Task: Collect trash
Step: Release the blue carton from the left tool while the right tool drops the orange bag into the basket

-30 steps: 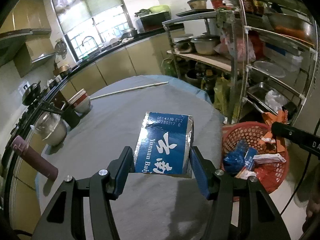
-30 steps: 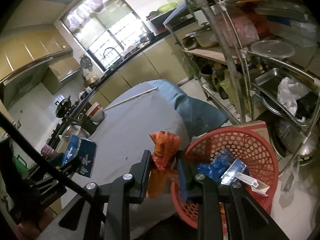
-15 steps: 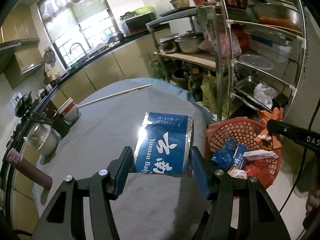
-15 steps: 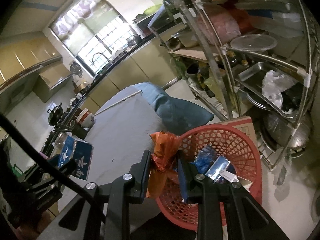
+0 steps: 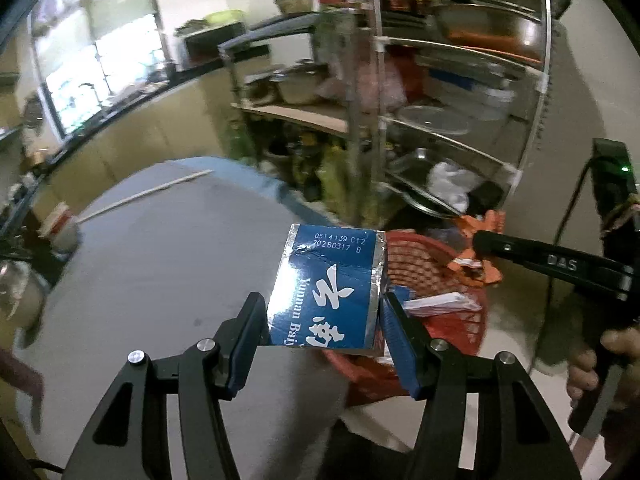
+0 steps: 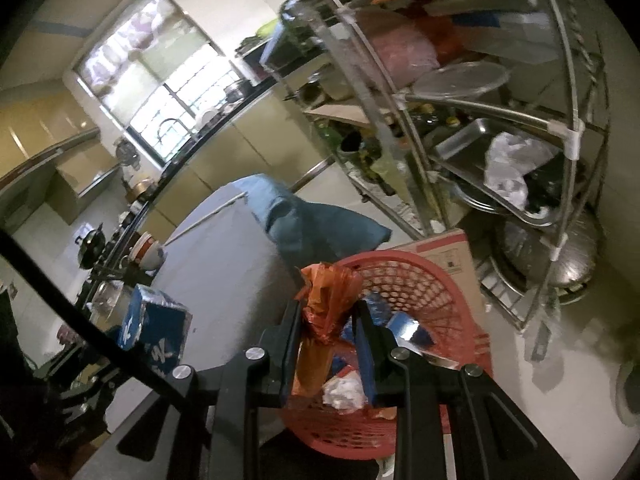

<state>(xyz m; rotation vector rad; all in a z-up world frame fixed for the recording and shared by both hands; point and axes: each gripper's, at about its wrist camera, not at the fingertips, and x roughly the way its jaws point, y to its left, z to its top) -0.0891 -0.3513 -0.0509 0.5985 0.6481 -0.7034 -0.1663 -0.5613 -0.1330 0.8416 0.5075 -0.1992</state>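
**Two pieces of trash held at the basket, neither released**

Right gripper (image 6: 326, 320) is clamped on a crumpled orange plastic wrapper (image 6: 326, 300), and it hangs over the near rim of the round red plastic mesh basket (image 6: 432, 280) that stands on the floor just off the desk's right edge. The wrapper is above the basket's opening but not yet inside it. Left gripper (image 5: 322, 328) is clamped on a blue and silver foil-edged carton with white lettering (image 5: 328, 292), one pad against each side wall, the carton upright and clear of the grey-clothed desk (image 5: 160, 260). From the left wrist view the carton sits over the desk's right edge, with the basket's rim showing just behind and beside it.

Inside the basket lie blue wrappers, a shiny foil packet (image 6: 408, 328) and crumpled white paper (image 6: 344, 392), so part of the collecting looks done. What is left, as I judge it: open the right gripper to drop the orange wrapper, then bring the carton over the rim and release it too.

On the desk, a long white stick (image 5: 144, 196) lies near the far edge and stacked bowls (image 5: 60, 228) stand at the left edge. Whether the stick counts as trash I cannot tell. A metal wire rack of pots and trays (image 6: 500, 128) stands beyond the basket.
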